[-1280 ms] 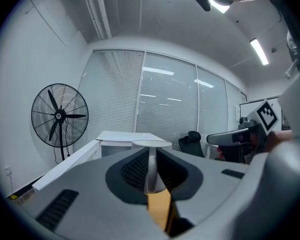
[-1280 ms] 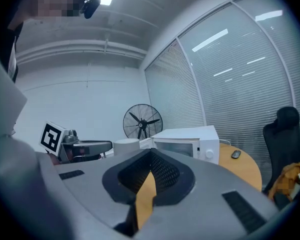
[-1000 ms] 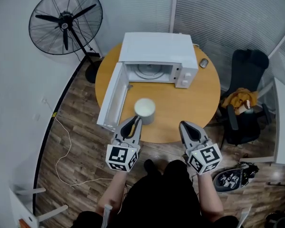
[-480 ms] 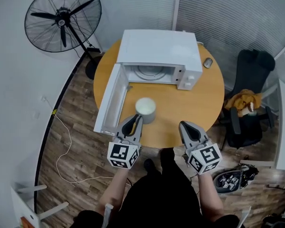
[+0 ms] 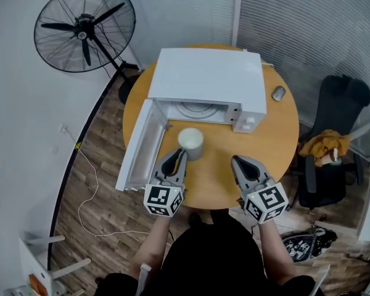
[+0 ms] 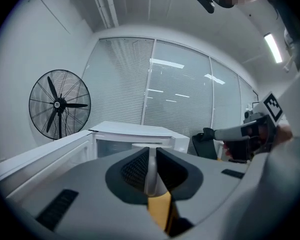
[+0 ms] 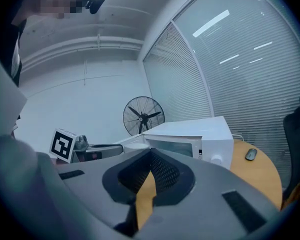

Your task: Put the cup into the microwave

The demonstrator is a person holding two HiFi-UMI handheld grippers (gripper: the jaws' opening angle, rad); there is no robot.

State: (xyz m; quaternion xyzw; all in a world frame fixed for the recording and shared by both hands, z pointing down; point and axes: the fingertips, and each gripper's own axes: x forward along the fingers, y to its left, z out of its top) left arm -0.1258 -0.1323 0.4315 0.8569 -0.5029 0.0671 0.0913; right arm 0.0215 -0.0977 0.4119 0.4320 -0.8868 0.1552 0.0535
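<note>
Left claw clamped shut on handle of white cup. Cup was upright over worktop, just in front of microwave opening, not inside. Door stood open to left. Right claw was closed, empty, apart from cup. Mouse lay right of microwave.

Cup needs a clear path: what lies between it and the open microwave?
Head view: only bare tabletop between cup and microwave.

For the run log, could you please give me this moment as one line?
left gripper: shut on cup | right gripper: shut, empty | cup: upright, in front of microwave | door: open
</note>
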